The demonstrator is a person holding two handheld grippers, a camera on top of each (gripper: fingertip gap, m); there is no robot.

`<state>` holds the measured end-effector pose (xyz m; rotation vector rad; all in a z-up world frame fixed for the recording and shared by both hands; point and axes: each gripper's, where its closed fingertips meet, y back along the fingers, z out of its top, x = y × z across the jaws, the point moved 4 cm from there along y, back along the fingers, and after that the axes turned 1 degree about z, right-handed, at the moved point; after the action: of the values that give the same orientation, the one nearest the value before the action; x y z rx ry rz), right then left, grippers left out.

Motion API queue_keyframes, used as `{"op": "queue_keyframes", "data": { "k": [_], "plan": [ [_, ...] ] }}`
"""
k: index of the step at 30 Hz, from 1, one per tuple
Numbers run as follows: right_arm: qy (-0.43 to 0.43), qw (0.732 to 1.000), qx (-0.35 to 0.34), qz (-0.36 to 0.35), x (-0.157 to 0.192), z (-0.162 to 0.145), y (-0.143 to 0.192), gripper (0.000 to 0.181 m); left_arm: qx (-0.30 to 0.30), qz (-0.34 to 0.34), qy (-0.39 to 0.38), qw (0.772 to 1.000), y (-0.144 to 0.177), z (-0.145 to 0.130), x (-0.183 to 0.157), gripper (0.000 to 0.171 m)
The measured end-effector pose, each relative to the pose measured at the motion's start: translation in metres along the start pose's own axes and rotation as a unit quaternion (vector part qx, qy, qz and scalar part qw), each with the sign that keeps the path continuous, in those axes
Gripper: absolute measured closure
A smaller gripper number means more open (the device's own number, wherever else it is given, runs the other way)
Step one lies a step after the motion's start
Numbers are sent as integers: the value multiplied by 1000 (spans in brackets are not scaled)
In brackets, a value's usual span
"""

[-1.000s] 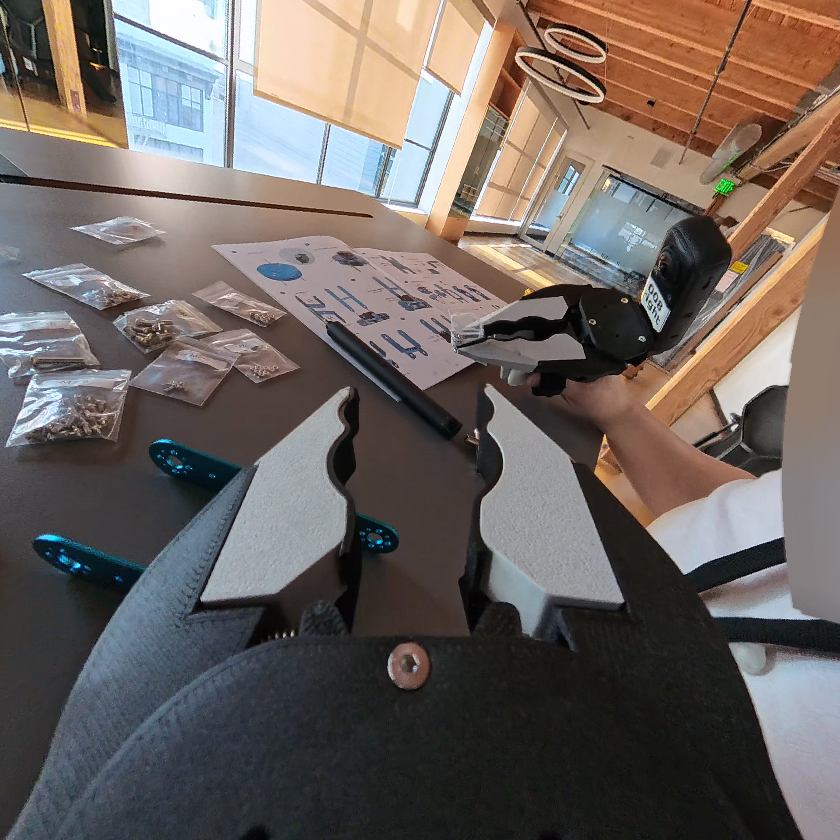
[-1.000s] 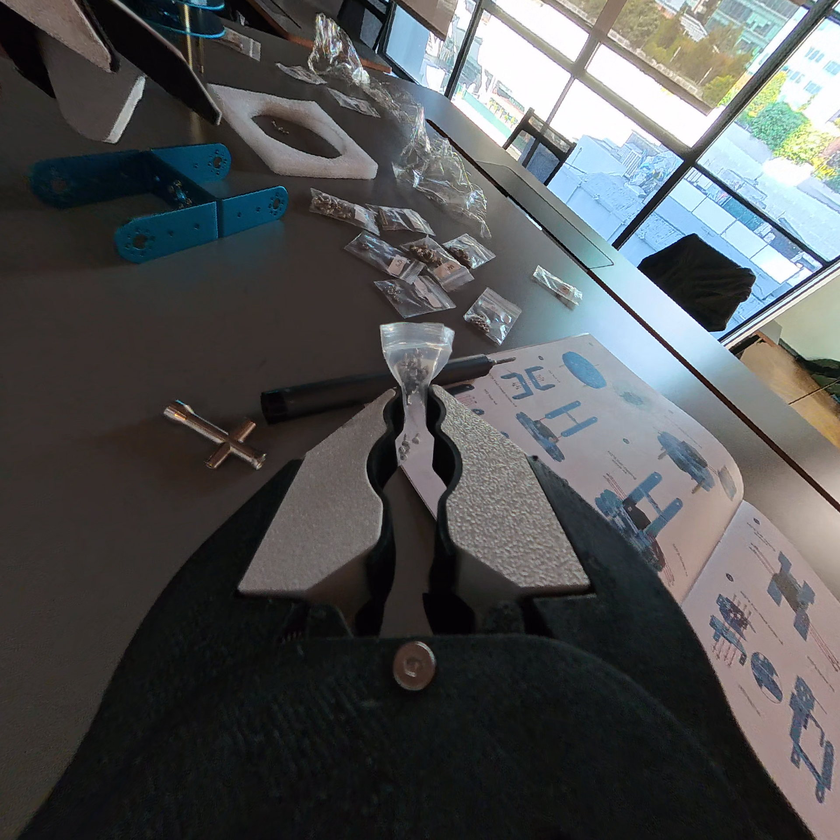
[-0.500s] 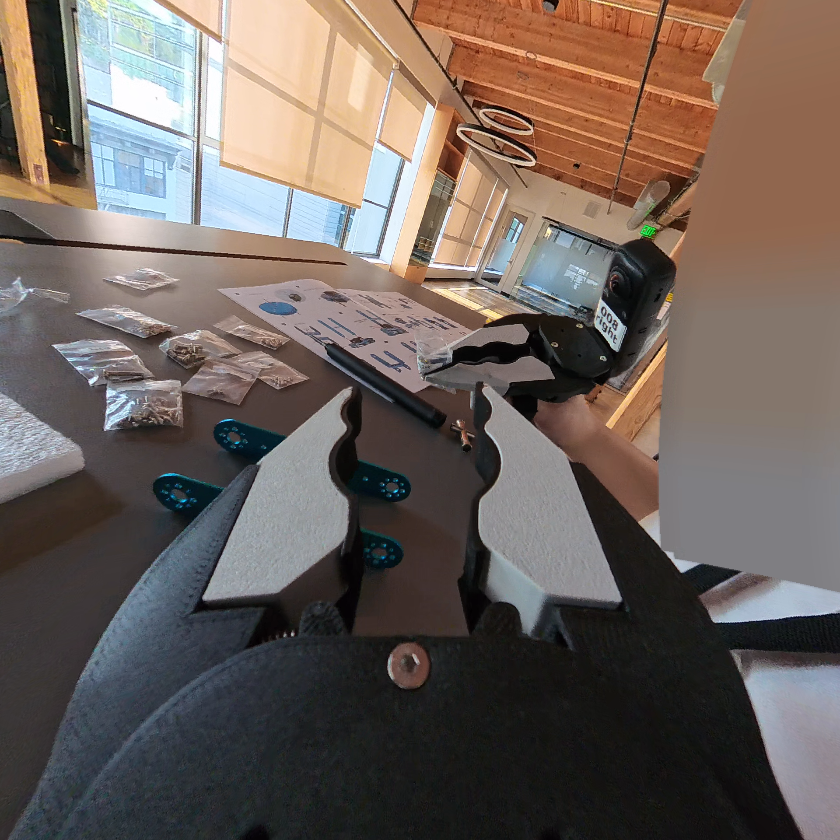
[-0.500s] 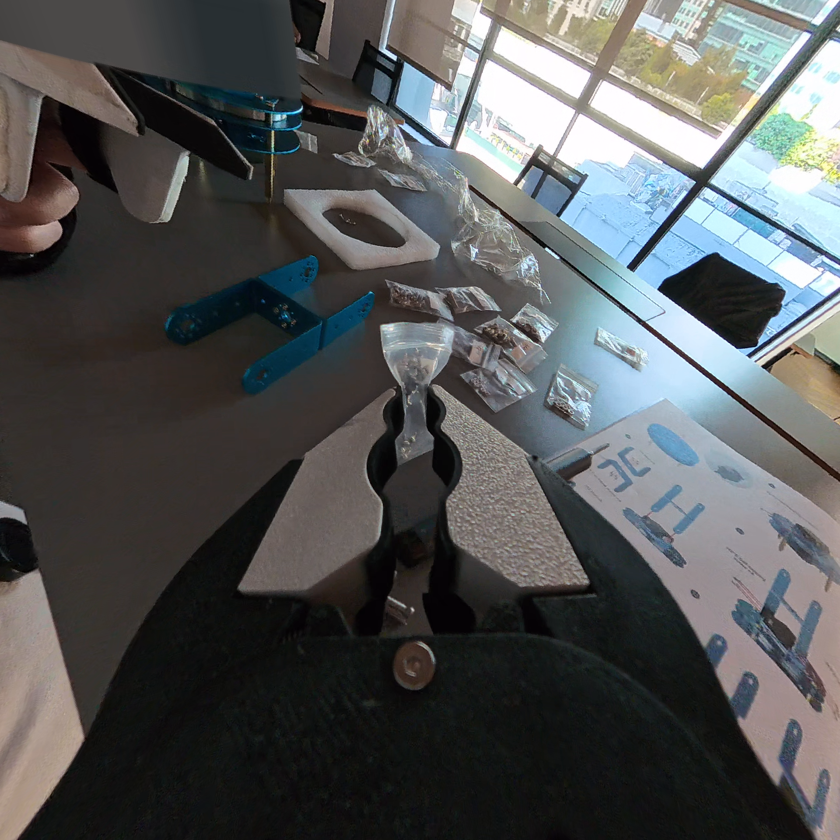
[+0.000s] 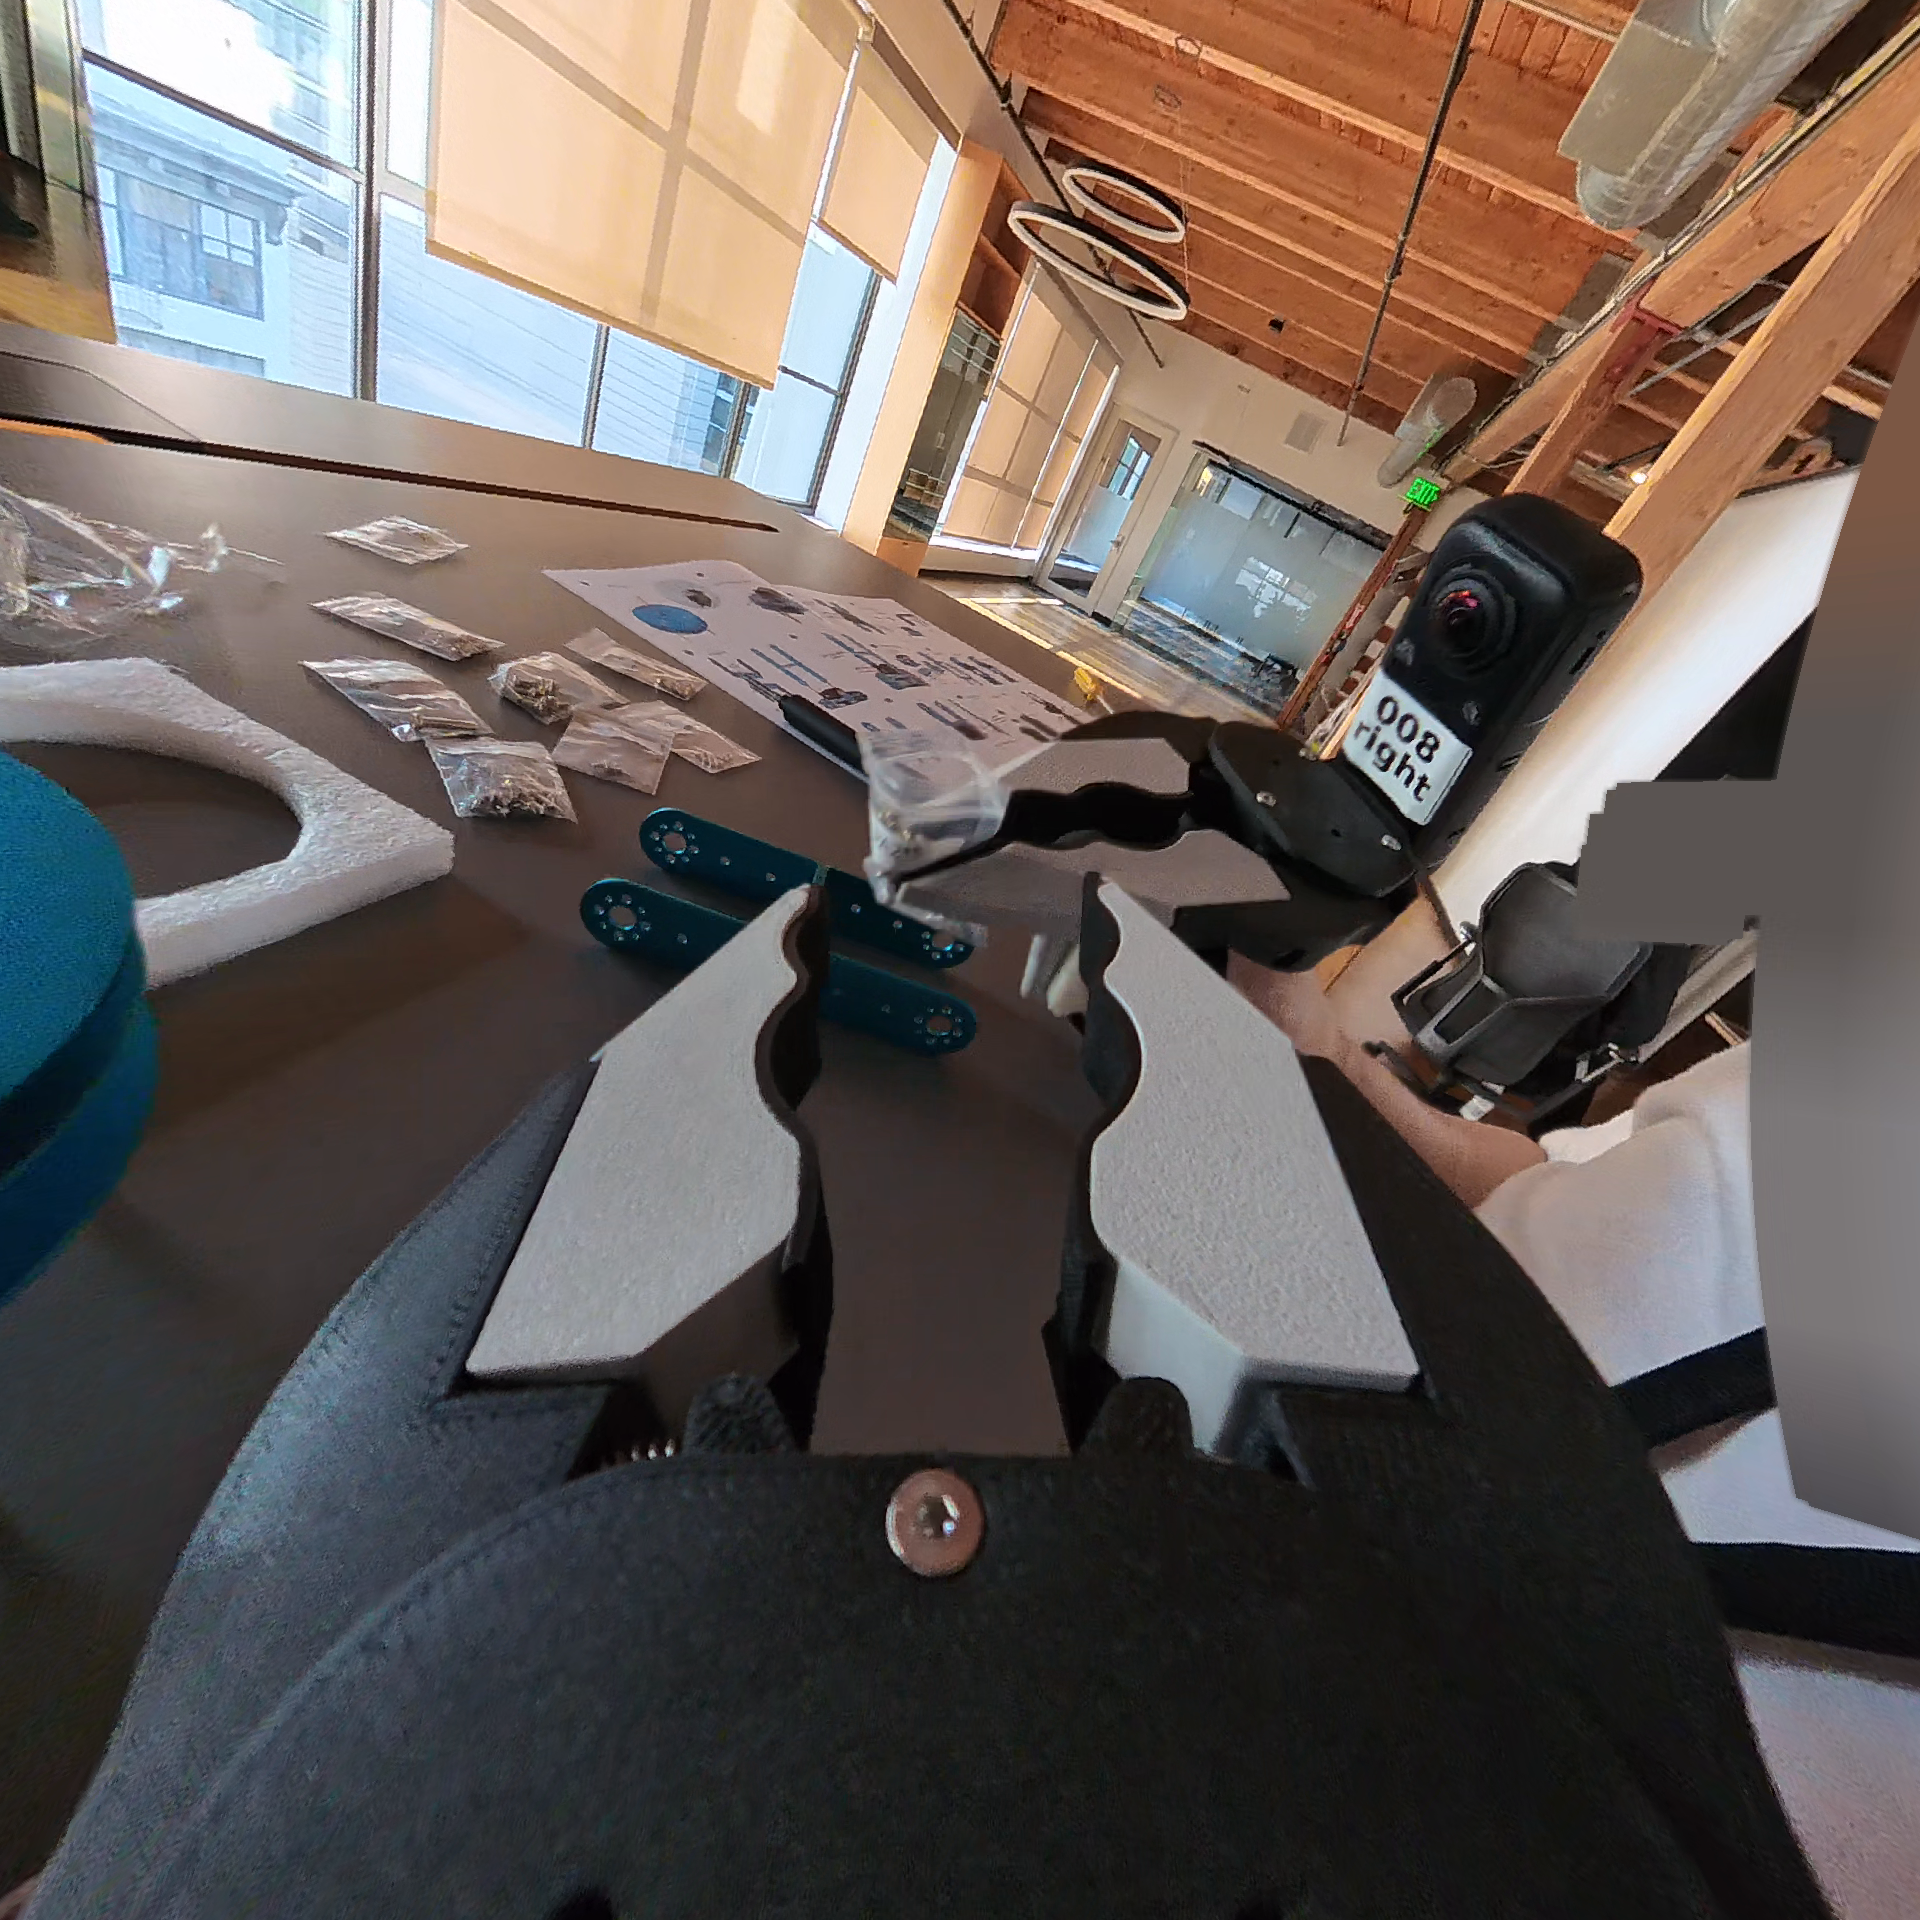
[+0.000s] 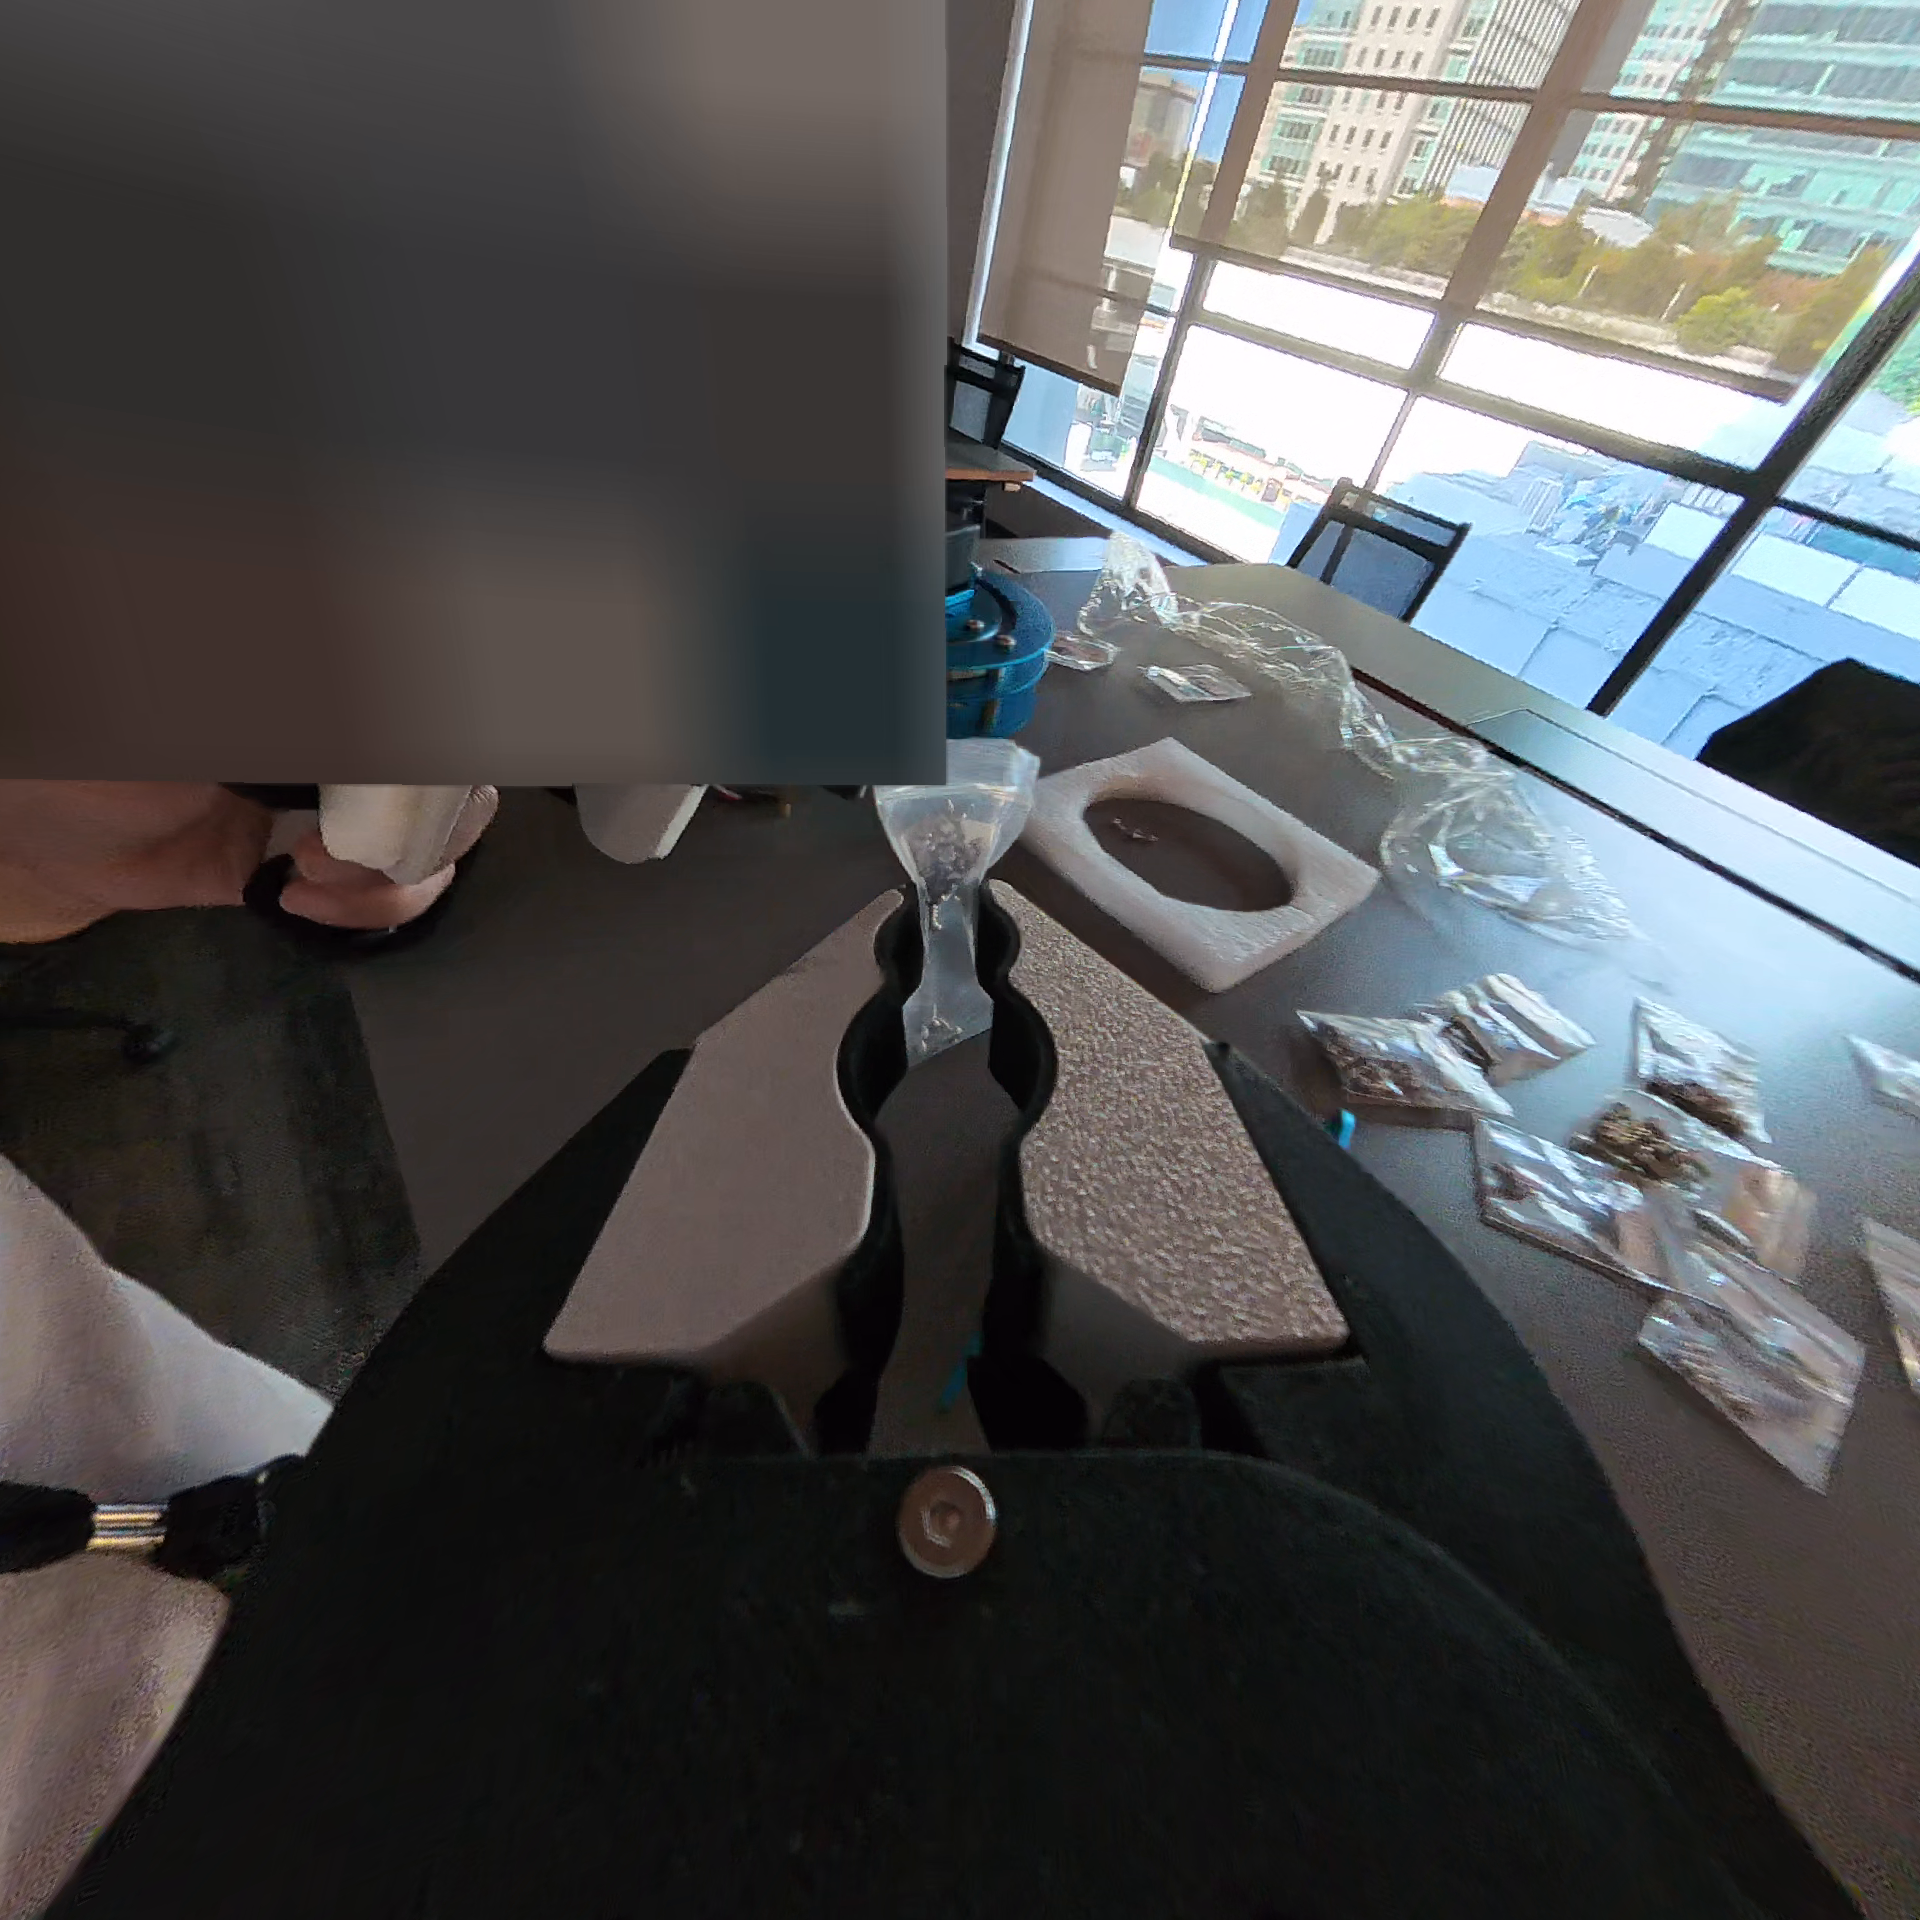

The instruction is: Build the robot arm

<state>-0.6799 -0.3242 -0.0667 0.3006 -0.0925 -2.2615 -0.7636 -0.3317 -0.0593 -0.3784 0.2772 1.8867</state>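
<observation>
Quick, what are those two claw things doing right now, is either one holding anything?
Left gripper: open, fingers apart, holding nothing, above the dark table.
Right gripper: closed on a small clear bag of screws.

The table carries everything. In the left wrist view, the foam frame lies at the far left, and the small bags of screws lie to its right, farther back. The paper sheet is behind them, to the right. The 2 metal brackets lie side by side near the middle, just before the left gripper. The right gripper is above the brackets, to the right, with a small bag between its fingers. In the right wrist view, crumpled plastic wrap lies behind the foam frame.
</observation>
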Motion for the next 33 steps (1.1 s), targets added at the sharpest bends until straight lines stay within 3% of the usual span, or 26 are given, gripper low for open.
{"op": "queue_keyframes", "data": {
  "k": [8, 16, 24, 33],
  "plan": [
    [-33, 999, -14, -6, 35, 8, -39, 172, -29, 11, 26, 999, 40, 7, 8, 124],
    [28, 999, -24, -38, 51, 17, -54, 172, -35, 46, 21, 998, 52, 11, 16, 122],
    [170, 979, 8, -114, 59, 13, -66, 169, -29, 51, 52, 997, 52, 3, 26, 143],
    [170, 979, 24, -111, 62, 10, -74, 163, -11, 60, 70, 996, 61, 3, 36, 171]
  ]
}}
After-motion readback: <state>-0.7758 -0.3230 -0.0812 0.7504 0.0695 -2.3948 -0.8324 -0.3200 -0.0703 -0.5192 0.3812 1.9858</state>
